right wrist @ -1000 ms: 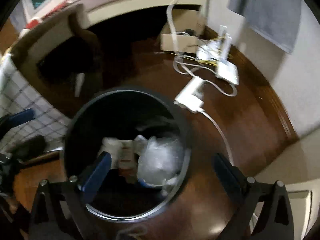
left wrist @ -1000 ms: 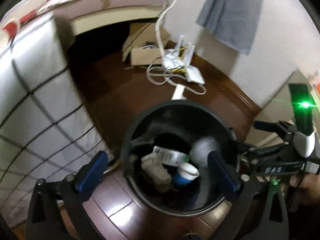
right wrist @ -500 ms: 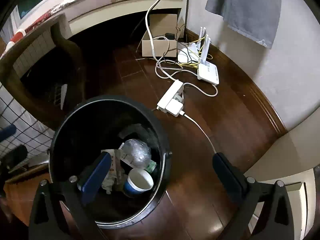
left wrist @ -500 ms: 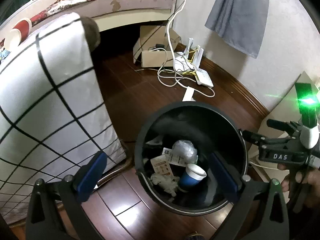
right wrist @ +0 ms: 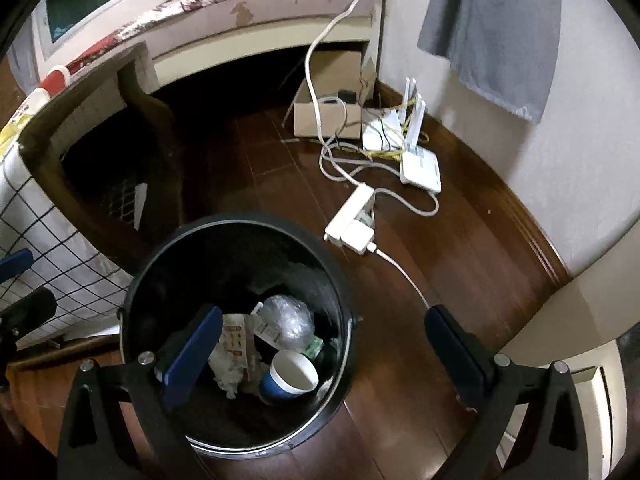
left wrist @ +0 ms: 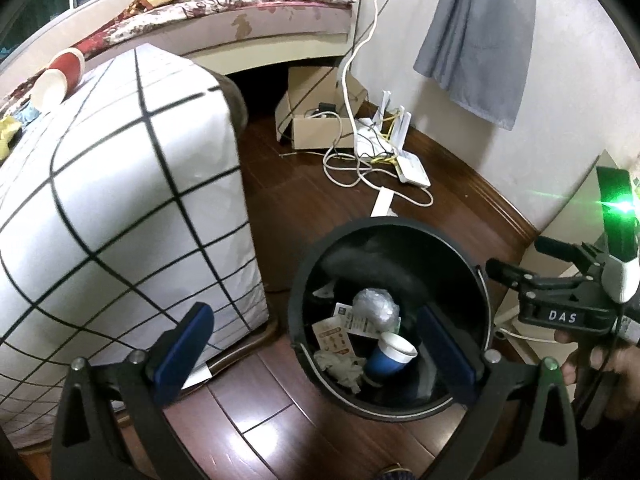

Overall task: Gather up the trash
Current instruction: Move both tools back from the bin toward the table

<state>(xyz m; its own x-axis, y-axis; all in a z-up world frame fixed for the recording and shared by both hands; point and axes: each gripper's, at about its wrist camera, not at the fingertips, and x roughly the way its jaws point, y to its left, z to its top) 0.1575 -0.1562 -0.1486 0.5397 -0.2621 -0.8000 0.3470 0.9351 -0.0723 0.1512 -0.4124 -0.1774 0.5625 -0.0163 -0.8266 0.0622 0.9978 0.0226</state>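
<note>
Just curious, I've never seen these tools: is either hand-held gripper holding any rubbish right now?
No. The left hand-held gripper and the right hand-held gripper both stand open and empty above the black bin; the blue paper cup lies inside it.

Round black trash bin (left wrist: 390, 236), upright on the dark wooden floor (left wrist: 304, 208), open-topped. Inside: a blue paper cup (left wrist: 390, 354) tilted with its white interior showing, a crumpled clear plastic wad (left wrist: 376, 306), printed wrappers (left wrist: 334, 336), a crumpled tissue (left wrist: 340, 368).
</note>
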